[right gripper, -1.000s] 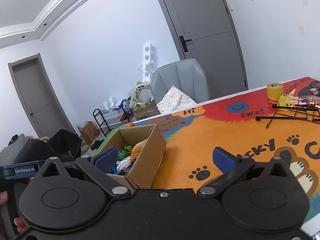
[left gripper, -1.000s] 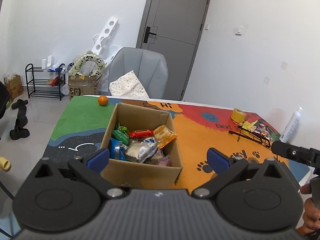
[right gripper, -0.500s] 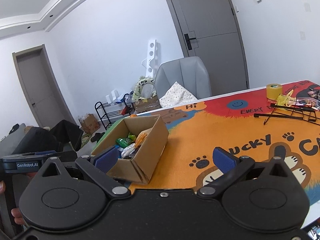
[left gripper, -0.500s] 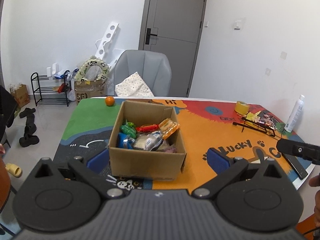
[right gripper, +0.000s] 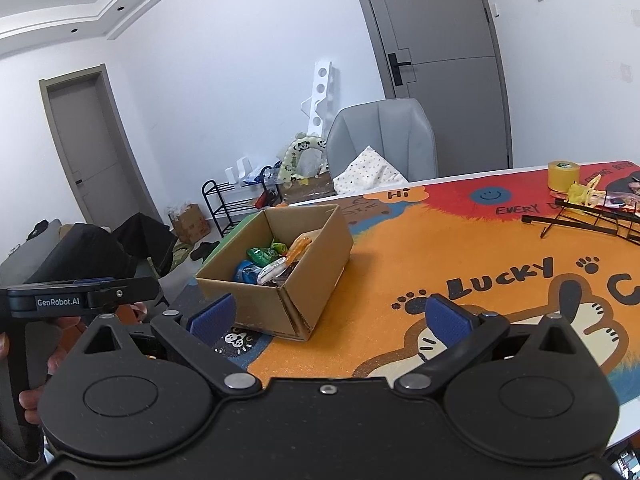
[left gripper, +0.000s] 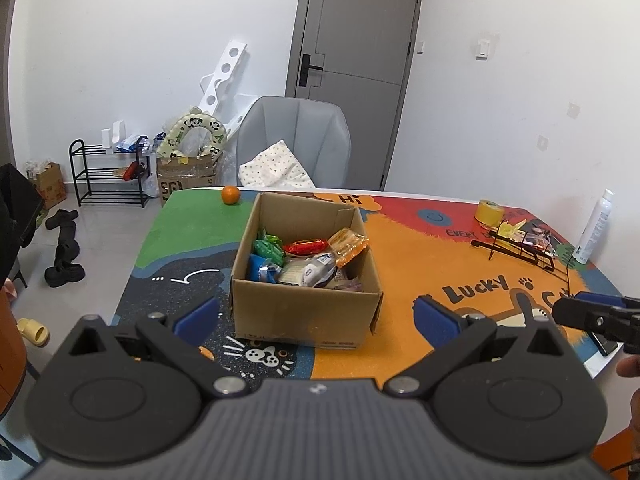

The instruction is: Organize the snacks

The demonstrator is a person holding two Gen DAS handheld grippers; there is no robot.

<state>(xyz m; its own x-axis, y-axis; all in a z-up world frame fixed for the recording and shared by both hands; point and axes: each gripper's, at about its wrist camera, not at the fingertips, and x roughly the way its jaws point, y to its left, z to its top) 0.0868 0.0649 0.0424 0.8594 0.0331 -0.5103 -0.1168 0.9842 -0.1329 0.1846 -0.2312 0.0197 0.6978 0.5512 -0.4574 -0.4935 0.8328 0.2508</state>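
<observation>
On the colourful table mat (left gripper: 416, 264), toward its left half, sits an open cardboard box (left gripper: 305, 312) filled with wrapped snacks (left gripper: 304, 262): green packets at the far left, a red one in the middle, an orange one leaning against the right wall, blue and pale wrappers nearer the front. Near the table's close edge, the left gripper (left gripper: 316, 316) hangs with its blue pads spread wide, one to either side of the box's near wall, holding nothing and touching nothing. To the right of it, the right gripper (right gripper: 328, 316) is likewise spread wide and empty, held over the orange part of the mat, with the box just off its left pad. At the far left corner of the mat lies a small orange (left gripper: 231, 195). Far to the right stand a roll of yellow tape (left gripper: 489, 212), a black wire rack (left gripper: 520, 248) with some packets on it, and a white bottle (left gripper: 596, 228) at the table's right edge. Behind the table is a grey chair (left gripper: 296, 140) with a dotted cushion (left gripper: 276, 166).
</observation>
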